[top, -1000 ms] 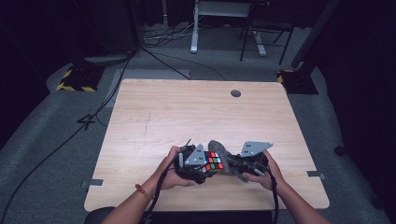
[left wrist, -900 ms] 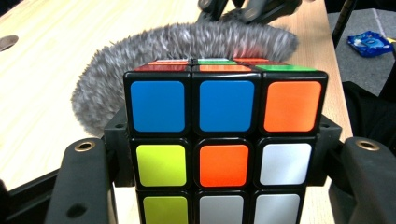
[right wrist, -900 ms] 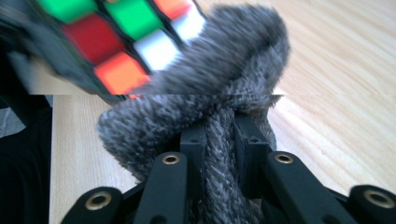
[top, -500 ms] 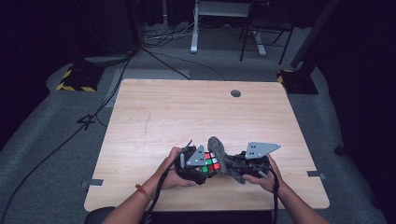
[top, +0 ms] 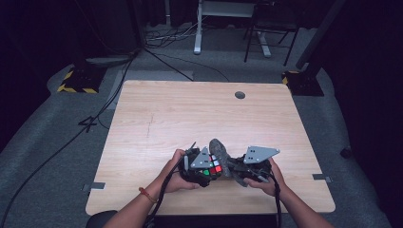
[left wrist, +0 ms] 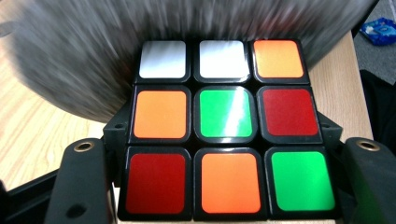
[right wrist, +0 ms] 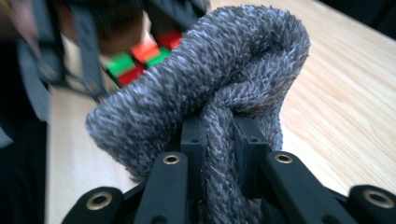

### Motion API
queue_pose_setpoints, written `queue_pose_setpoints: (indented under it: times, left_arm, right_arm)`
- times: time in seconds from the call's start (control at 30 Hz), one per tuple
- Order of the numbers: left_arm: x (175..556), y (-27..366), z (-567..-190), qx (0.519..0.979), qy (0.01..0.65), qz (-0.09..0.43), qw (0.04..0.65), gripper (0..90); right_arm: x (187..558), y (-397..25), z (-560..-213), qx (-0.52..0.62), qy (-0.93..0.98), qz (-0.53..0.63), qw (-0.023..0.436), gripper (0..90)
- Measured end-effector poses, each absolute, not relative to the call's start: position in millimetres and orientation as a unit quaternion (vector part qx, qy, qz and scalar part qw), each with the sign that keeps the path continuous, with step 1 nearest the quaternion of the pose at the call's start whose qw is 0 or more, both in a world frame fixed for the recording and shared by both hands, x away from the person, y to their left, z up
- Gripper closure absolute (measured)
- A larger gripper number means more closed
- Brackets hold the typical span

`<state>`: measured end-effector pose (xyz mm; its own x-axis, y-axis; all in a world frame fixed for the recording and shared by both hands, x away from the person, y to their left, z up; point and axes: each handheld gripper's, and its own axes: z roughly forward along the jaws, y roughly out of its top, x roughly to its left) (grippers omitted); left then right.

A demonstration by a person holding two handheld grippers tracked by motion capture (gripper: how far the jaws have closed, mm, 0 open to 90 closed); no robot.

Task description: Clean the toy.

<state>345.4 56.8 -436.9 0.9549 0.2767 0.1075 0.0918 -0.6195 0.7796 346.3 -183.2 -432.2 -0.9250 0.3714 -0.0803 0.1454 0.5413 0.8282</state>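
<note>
A light wooden table (top: 157, 118) has a round grommet (top: 240, 95) near its far edge. Cables (top: 57, 152) trail across grey carpet (top: 43, 166); a yellow-and-black striped base (top: 76, 83) stands nearby.

My right fingers (top: 234, 167) have swung the grey cloth (top: 218, 151) up from beside the cube (top: 210, 168) so it stands over its far side.

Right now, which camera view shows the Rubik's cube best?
The left gripper view: the Rubik's cube sits large between the jaws, one whole face sharp. The high view shows it small beside the grey cloth; the right gripper view shows blurred tiles behind that cloth.
</note>
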Motion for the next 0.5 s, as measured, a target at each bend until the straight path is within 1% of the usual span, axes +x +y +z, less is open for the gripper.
queue_pose_setpoints:
  times: [0.2, 0.37, 0.5]
  left_arm:
    - [347, 64, -432, 0.887, 0.109, 0.104, 0.436, 33.5]
    - [348, 62, -437, 0.894, 0.106, 0.103, 0.423, 33.5]
    - [347, 57, -440, 0.899, 0.103, 0.096, 0.416, 33.5]
  right_arm:
    - [348, -182, -448, 0.152, 0.886, 0.426, 0.1, 77.0]
    - [344, -184, -436, 0.146, 0.872, 0.457, 0.097, 76.9]
    - [338, -185, -425, 0.133, 0.859, 0.482, 0.113, 76.9]
